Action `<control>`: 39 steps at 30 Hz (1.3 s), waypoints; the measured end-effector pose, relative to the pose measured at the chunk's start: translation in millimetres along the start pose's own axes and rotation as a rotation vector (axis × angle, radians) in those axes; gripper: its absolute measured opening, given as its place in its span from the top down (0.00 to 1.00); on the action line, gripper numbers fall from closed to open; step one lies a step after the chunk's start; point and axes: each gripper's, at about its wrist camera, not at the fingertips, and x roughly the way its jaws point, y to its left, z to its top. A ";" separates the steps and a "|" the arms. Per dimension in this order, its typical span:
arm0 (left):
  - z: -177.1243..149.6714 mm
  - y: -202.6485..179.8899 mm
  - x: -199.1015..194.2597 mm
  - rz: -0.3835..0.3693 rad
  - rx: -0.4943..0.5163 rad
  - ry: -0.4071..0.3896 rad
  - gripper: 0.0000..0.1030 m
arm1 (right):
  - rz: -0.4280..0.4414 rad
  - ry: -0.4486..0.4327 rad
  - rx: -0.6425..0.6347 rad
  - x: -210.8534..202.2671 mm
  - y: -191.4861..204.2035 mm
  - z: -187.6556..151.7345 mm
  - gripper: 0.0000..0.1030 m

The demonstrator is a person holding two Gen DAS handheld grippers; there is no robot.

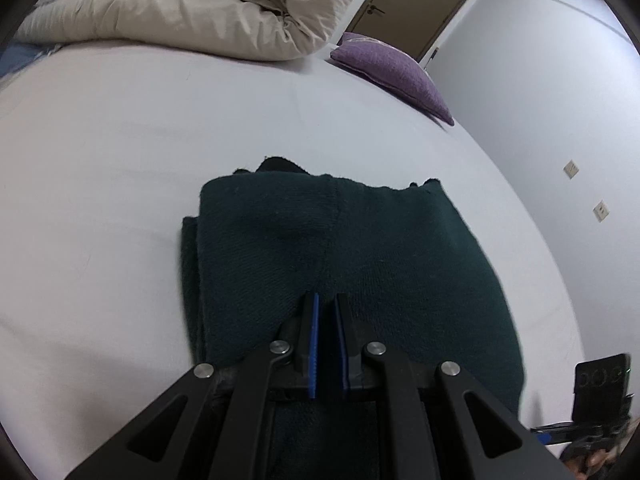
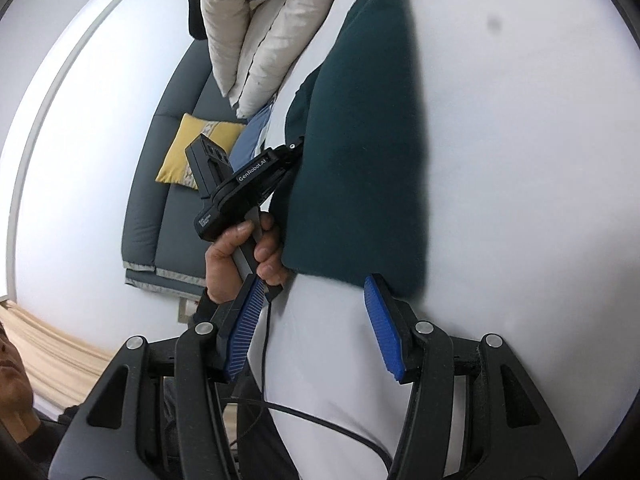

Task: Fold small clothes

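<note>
A dark green knit garment [image 1: 340,248] lies folded in a thick rectangle on the white bed sheet [image 1: 120,160]. My left gripper [image 1: 327,300] sits at its near edge with the jaws almost together, and dark cloth shows between the blue pads [image 1: 315,344]. In the right wrist view the same garment [image 2: 360,140] lies ahead, and the left gripper's body reaches its left edge [image 2: 294,152]. My right gripper [image 2: 314,284] is open and empty, just off the garment's near corner.
A rolled beige duvet [image 1: 192,4] lies at the bed's far end, with a purple cushion [image 1: 396,70] at the far right edge. A grey sofa [image 2: 168,200] with a yellow cushion [image 2: 192,152] stands beside the bed. A cable [image 2: 304,412] trails below my right gripper.
</note>
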 end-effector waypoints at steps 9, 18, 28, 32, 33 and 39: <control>-20.6 29.1 -73.4 0.015 -0.122 -0.069 0.42 | -0.117 -0.129 -0.054 -50.6 21.3 18.4 0.32; -30.8 51.3 -38.3 -0.086 -0.255 0.091 0.40 | -0.085 -0.077 0.015 -7.8 13.2 74.2 0.26; -28.3 74.6 -29.9 -0.223 -0.416 0.131 0.44 | -0.058 -0.040 0.102 31.6 -16.1 109.4 0.25; -33.7 75.0 -38.9 -0.209 -0.416 0.106 0.44 | -0.064 -0.028 0.094 33.9 -14.4 111.9 0.25; -33.6 72.5 -38.6 -0.199 -0.404 0.108 0.44 | -0.064 -0.026 0.090 33.7 -12.9 112.0 0.25; -23.7 64.4 -20.6 -0.219 -0.369 0.169 0.33 | -0.111 -0.001 0.058 40.3 -4.4 113.7 0.25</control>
